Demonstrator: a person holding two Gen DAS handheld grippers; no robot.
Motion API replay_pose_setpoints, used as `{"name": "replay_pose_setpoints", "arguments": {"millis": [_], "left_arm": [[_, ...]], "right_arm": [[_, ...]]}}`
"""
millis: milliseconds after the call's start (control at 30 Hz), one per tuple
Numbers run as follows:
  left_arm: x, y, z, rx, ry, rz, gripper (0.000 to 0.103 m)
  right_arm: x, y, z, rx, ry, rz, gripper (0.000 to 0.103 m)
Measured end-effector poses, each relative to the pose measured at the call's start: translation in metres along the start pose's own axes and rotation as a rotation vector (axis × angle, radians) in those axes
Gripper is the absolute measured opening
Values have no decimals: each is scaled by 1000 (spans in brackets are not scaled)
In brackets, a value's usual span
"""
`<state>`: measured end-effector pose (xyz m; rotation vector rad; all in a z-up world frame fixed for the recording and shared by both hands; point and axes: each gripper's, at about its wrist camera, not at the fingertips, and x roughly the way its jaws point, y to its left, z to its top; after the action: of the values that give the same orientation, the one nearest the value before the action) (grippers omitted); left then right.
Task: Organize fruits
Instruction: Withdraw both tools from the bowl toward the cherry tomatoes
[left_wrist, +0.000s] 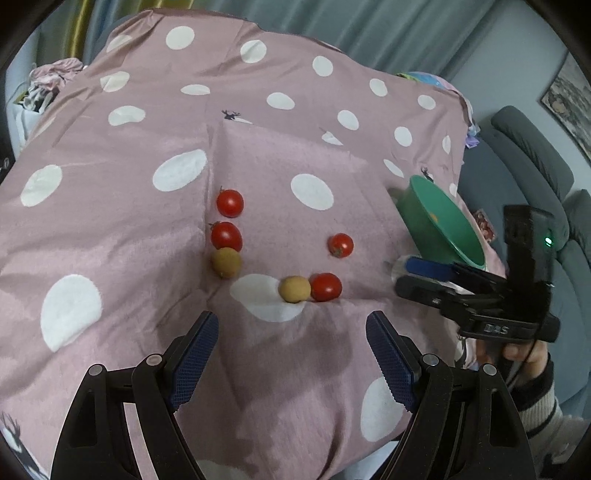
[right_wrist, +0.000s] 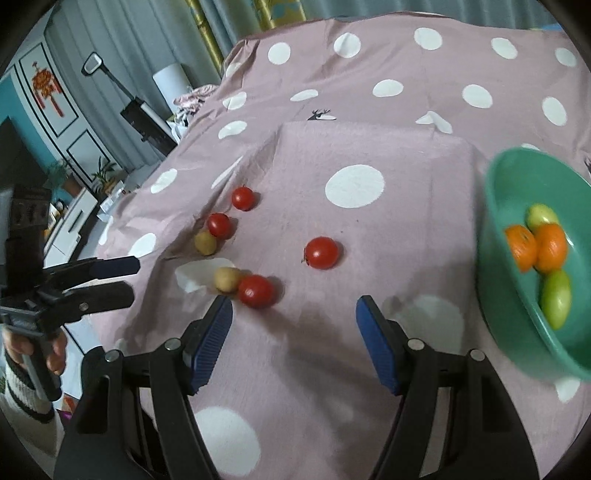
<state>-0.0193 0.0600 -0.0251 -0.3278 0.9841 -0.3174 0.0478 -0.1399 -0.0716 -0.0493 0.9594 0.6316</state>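
Note:
Several red cherry tomatoes lie on the pink polka-dot cloth (left_wrist: 122, 258): one far (left_wrist: 230, 202), one below it (left_wrist: 226, 235), one to the right (left_wrist: 340, 245), one nearest (left_wrist: 325, 287). Two tan round fruits (left_wrist: 226, 262) (left_wrist: 294, 289) lie among them. A green bowl (right_wrist: 517, 266) at the right holds two orange fruits (right_wrist: 537, 247) and two green ones (right_wrist: 556, 299); it looks blurred and tilted. My left gripper (left_wrist: 291, 354) is open and empty, just short of the nearest fruits. My right gripper (right_wrist: 293, 339) is open and empty beside the bowl; it also shows in the left view (left_wrist: 424, 275).
The cloth drapes over a raised surface with folds and a ridge (left_wrist: 214, 155). A grey sofa (left_wrist: 535, 166) stands to the right. Shelves, plants and a white cabinet (right_wrist: 85, 206) stand to the left. Curtains (left_wrist: 369, 29) hang behind.

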Motion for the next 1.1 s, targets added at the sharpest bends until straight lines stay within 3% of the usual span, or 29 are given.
{"name": "replay_pose_setpoints", "arguments": {"millis": [167, 233, 467, 567, 633, 833, 1100], "left_arm": [[3, 3, 4, 22, -2, -10, 82], [6, 4, 7, 34, 2, -18, 82], [22, 0, 16, 63, 29, -56, 82], [30, -5, 18, 81, 47, -75, 82], [35, -9, 20, 95, 57, -82, 82], [47, -29, 25, 145, 93, -121, 81], [67, -45, 28, 132, 179, -180, 76]], "right_arm": [[27, 1, 17, -38, 37, -53, 69], [36, 0, 22, -52, 49, -65, 62], [60, -6, 33, -65, 88, -81, 50], [65, -7, 35, -77, 94, -81, 42], [68, -8, 36, -85, 95, -87, 30], [66, -16, 32, -55, 77, -61, 30], [26, -27, 22, 12, -19, -27, 30]]}}
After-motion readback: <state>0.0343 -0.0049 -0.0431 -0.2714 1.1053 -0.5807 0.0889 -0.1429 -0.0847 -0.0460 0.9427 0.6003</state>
